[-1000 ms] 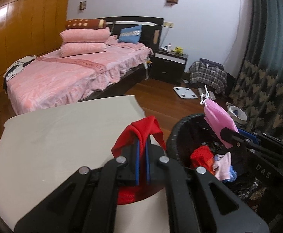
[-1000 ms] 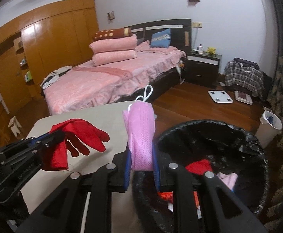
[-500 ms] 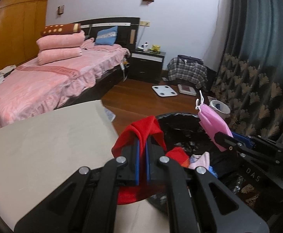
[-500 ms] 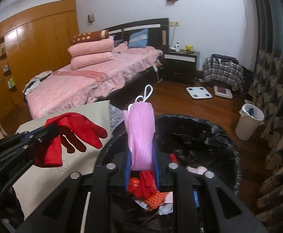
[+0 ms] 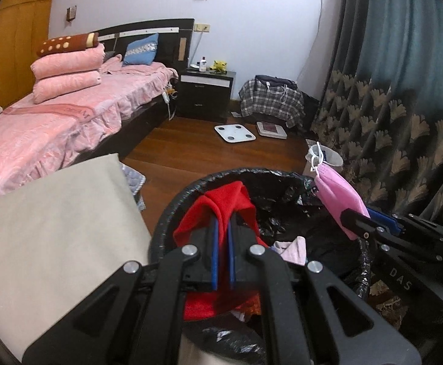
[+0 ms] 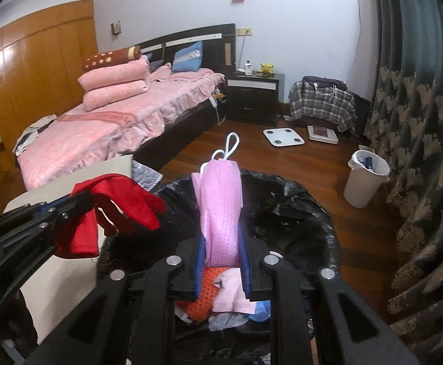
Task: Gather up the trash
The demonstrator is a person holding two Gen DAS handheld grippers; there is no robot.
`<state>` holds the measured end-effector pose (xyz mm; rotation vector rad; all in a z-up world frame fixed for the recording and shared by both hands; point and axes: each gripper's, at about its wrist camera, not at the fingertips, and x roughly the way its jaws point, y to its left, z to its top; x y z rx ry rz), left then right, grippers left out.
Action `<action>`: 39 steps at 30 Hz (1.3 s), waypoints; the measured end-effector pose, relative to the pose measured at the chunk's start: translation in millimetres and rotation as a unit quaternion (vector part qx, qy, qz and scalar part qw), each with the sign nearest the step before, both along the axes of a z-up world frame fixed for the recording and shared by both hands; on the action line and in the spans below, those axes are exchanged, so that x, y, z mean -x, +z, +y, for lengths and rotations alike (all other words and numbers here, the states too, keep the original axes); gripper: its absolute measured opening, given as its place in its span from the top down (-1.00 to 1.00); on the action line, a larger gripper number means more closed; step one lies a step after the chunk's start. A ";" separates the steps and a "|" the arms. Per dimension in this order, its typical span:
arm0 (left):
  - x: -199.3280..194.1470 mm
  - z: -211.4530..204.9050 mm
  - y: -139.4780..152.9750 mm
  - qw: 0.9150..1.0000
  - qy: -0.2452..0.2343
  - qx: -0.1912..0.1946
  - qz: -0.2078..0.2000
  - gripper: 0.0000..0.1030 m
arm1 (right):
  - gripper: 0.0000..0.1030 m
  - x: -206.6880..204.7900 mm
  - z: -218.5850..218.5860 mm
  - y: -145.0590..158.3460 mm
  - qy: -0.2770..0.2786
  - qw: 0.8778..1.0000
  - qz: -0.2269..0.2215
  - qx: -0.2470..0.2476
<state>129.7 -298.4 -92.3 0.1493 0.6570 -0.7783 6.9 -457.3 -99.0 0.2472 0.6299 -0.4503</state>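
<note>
My left gripper [image 5: 223, 228] is shut on a red glove [image 5: 221, 202] and holds it over the near left rim of the black-bagged trash bin [image 5: 172, 206]. It shows in the right wrist view [image 6: 84, 200] with the glove [image 6: 124, 200] hanging down. My right gripper [image 6: 221, 252] is shut on a pink face mask [image 6: 219, 210] with white ear loops, above the middle of the bin [image 6: 306, 206]. The mask also shows in the left wrist view [image 5: 337, 194]. Cloth scraps [image 6: 227, 298] lie inside the bin.
A beige table top [image 5: 54, 228] lies to the left of the bin. A pink bed [image 6: 105, 127] stands behind it. A small white waste bin [image 6: 364, 182], two floor scales [image 6: 282, 137] and dark curtains [image 6: 419, 121] are on the right.
Both grippers have moved right, from over the table to above the trash bin, still holding the glove and the mask.
</note>
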 end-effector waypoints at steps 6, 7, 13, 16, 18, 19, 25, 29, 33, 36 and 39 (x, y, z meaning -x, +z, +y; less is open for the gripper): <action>-5.0 -13.8 -17.3 0.999 -0.024 -0.013 0.017 0.80 | 0.49 3.1 -11.3 -9.8 -0.017 1.000 0.010 0.002; -5.2 -13.8 -17.8 0.999 -0.024 -0.013 0.017 0.74 | 0.46 3.6 -13.7 -12.2 -0.021 1.000 0.013 0.003; -7.5 -4.4 -21.1 1.000 -0.015 -0.002 0.018 -0.23 | -0.09 8.6 -20.2 -16.9 -0.041 0.999 0.011 0.007; -9.2 6.2 -18.3 1.000 -0.003 -0.001 0.011 -0.46 | -0.46 12.4 -21.0 -16.4 -0.047 0.999 0.002 0.010; -8.7 12.5 -15.5 1.000 0.006 -0.003 0.004 -0.73 | -0.74 14.2 -18.1 -14.0 -0.045 0.999 -0.007 0.012; -9.9 22.4 -13.5 1.000 0.015 -0.006 0.000 -0.74 | -0.90 16.3 -18.7 -14.2 -0.044 0.999 -0.009 0.012; -14.5 48.7 -6.9 0.998 0.048 -0.026 -0.011 -0.82 | -0.89 12.6 -0.8 -5.6 -0.011 1.000 -0.012 0.018; -17.2 76.3 -1.7 0.996 0.082 -0.029 -0.011 -0.83 | -0.89 5.2 14.5 0.0 0.006 1.000 -0.013 0.014; -17.9 89.7 3.6 0.994 0.100 -0.034 -0.018 -0.83 | -0.89 -0.9 28.5 4.1 0.021 1.000 -0.013 0.012; -18.5 103.6 9.5 0.992 0.116 -0.033 -0.024 -0.83 | -0.89 -5.3 37.9 8.4 0.028 0.999 -0.015 0.008; -16.8 114.3 15.3 0.991 0.127 -0.035 -0.034 -0.83 | -0.89 -8.7 49.3 12.8 0.033 0.999 -0.017 0.010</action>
